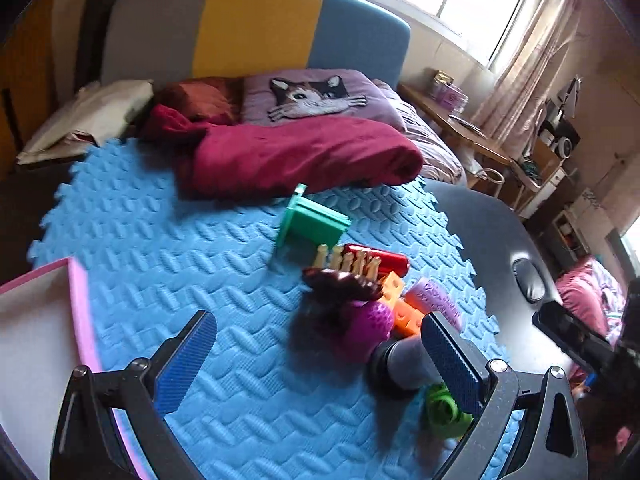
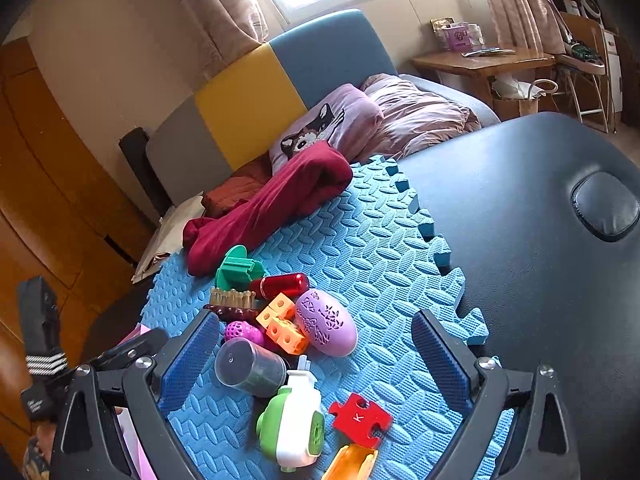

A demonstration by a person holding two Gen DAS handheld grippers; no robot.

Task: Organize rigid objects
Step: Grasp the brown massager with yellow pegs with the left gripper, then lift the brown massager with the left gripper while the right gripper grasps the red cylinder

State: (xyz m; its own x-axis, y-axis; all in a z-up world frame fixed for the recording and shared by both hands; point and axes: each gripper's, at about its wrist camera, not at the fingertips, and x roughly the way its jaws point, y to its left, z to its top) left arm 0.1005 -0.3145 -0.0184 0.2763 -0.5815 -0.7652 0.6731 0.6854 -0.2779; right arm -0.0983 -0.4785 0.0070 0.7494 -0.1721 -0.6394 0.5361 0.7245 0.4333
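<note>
A pile of small rigid objects lies on the blue foam mat [image 1: 192, 248]. In the right wrist view I see a green spool [image 2: 236, 269], a red cylinder [image 2: 286, 284], a brown brush [image 2: 232, 305], orange blocks [image 2: 282, 326], a purple egg-shaped case [image 2: 326, 322], a magenta ball [image 2: 242, 333], a grey cup on its side [image 2: 250, 366], a green-and-white toy [image 2: 294, 426] and a red puzzle piece [image 2: 360, 418]. My right gripper [image 2: 318, 358] is open above the pile. My left gripper [image 1: 320, 354] is open, with the magenta ball [image 1: 366, 330] and grey cup [image 1: 400, 364] between its fingers.
A pink-rimmed white box [image 1: 38, 340] stands at the left of the mat. A dark red blanket [image 1: 296, 152] lies at the mat's far edge, with pillows behind. The mat lies on a black padded table [image 2: 540, 216]. A wooden desk [image 2: 488, 60] stands by the window.
</note>
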